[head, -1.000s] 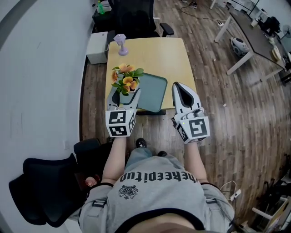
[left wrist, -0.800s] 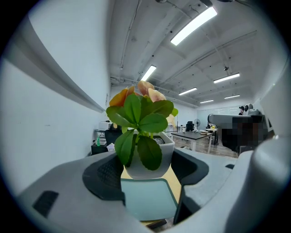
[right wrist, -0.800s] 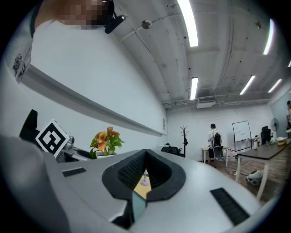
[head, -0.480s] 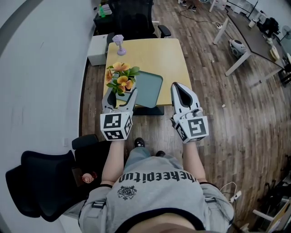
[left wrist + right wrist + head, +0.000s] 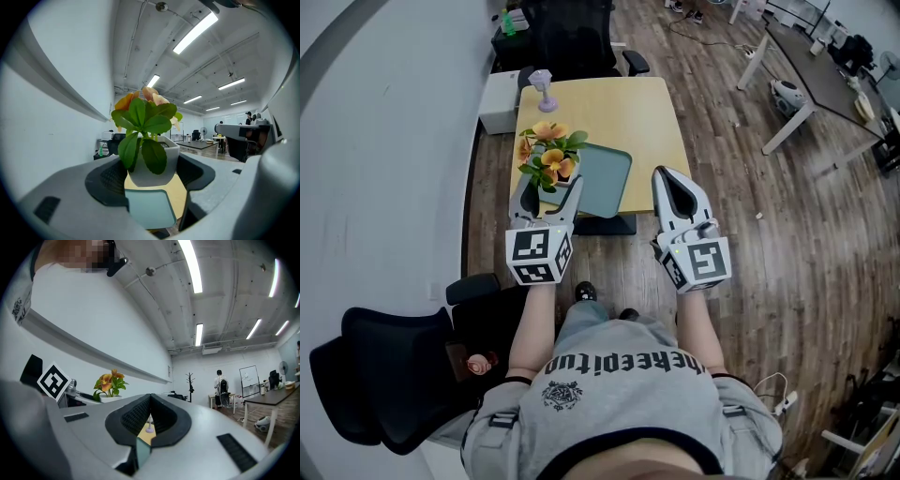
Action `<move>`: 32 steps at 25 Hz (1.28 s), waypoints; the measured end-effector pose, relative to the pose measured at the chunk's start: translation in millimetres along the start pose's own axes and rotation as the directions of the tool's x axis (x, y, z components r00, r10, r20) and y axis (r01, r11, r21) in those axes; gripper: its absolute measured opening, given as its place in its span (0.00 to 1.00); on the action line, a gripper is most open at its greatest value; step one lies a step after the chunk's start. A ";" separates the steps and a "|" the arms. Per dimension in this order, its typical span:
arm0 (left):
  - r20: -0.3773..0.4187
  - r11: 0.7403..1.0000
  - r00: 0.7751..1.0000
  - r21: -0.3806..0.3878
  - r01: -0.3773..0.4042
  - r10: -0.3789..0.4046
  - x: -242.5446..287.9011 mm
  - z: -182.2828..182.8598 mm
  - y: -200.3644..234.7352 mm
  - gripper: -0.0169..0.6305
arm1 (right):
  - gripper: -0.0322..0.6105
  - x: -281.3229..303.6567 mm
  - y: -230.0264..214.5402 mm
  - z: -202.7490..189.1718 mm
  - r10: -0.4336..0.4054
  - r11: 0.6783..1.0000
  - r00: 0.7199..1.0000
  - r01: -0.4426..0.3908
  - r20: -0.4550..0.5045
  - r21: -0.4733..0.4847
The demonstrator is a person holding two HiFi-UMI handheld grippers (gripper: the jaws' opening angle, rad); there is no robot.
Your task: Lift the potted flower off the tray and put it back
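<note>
Nearest us, right claw (image 5: 673, 183) hasn't moved in the last second: jaws together, nothing in them, hanging off the near edge of the worktop (image 5: 619, 112). We read it as idle. Left claw (image 5: 549, 190) stays clamped on the potted flower (image 5: 547, 161), one jaw on each side of the white pot. In the left gripper view we see bare worktop between the pot base and the teal tray (image 5: 609, 183), so the pot is in the air, not resting. What changed: claw and pot sit slightly further left in the head view than a second ago, but the worktop slid left in frame too, so some of that is head motion. Relative to the tray the pot has barely shifted and still hangs by the tray's left edge. Our read is that the lift half is done and the put-back is pending. The next move needs a small shift right, then straight down, keeping the pot upright so the blooms don't tip it. Further back are a small purple ornament (image 5: 543, 89) at the far left corner and a black chair (image 5: 572, 33) beyond, both well clear.
</note>
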State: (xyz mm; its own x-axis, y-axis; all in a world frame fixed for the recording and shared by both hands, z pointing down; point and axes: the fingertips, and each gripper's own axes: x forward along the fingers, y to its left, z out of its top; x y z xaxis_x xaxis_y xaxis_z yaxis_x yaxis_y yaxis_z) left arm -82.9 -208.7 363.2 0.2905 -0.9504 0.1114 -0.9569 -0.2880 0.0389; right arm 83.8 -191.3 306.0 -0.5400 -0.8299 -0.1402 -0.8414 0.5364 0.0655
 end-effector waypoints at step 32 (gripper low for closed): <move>-0.127 0.987 0.979 0.000 0.159 -0.158 111.0 -73.2 50.0 0.54 | 0.05 81.9 -0.2 -32.5 -0.072 0.997 0.994 0.069 -0.081 -0.040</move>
State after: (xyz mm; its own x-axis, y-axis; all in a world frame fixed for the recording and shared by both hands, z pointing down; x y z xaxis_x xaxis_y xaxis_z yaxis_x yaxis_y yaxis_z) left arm -98.2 -320.0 450.2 0.4359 -0.8704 0.2290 -0.8986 -0.4352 0.0561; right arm 39.1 -264.3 326.6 -0.4775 -0.8763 -0.0637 -0.8770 0.4710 0.0949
